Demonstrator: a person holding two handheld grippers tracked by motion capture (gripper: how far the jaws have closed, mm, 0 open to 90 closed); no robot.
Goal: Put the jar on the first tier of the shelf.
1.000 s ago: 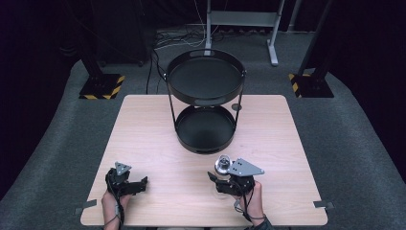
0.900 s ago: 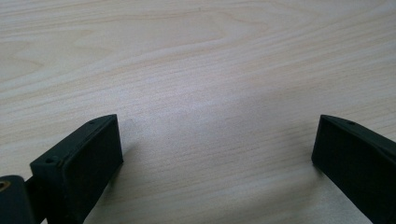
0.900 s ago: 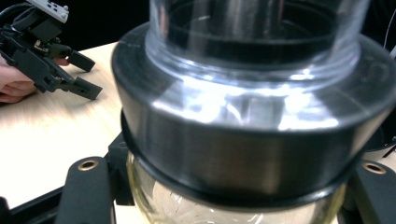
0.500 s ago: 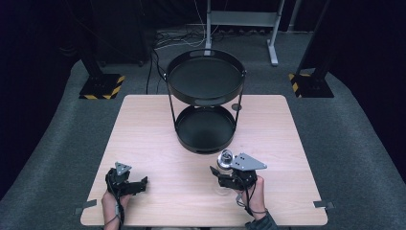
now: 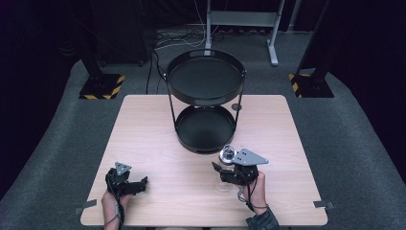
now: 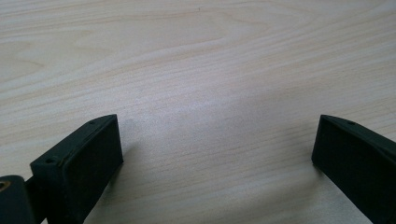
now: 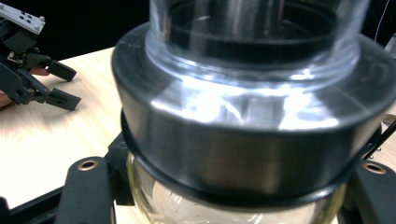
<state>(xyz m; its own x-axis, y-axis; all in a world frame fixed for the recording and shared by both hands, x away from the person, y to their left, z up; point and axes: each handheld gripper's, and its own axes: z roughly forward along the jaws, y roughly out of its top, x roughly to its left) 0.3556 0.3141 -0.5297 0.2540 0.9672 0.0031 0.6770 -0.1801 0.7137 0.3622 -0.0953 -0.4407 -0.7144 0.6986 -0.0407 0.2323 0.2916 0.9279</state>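
Note:
My right gripper [image 5: 225,167] is near the table's front right, shut on a clear glass jar [image 5: 228,154] with a wide silver metal collar. In the right gripper view the jar [image 7: 243,140] sits very close between the two black jaws of that gripper [image 7: 231,196]. My left gripper [image 5: 141,184] rests at the front left of the wooden table [image 5: 143,129]. Its jaws stand wide apart, and in the left gripper view only bare wood lies between the jaws of the gripper [image 6: 217,154]. The left gripper [image 7: 42,79] also appears at the upper left of the right gripper view.
A black two-tier round tray stand sits at the table's far middle, its upper tray [image 5: 206,79] above its lower tray [image 5: 206,129]. The lower tray's near rim is close in front of the jar. Dark floor, stand feet with yellow-black stripes [image 5: 100,88] and cables lie beyond.
The right gripper with the jar has shifted slightly away from the person, toward the stand. The left gripper has not moved.

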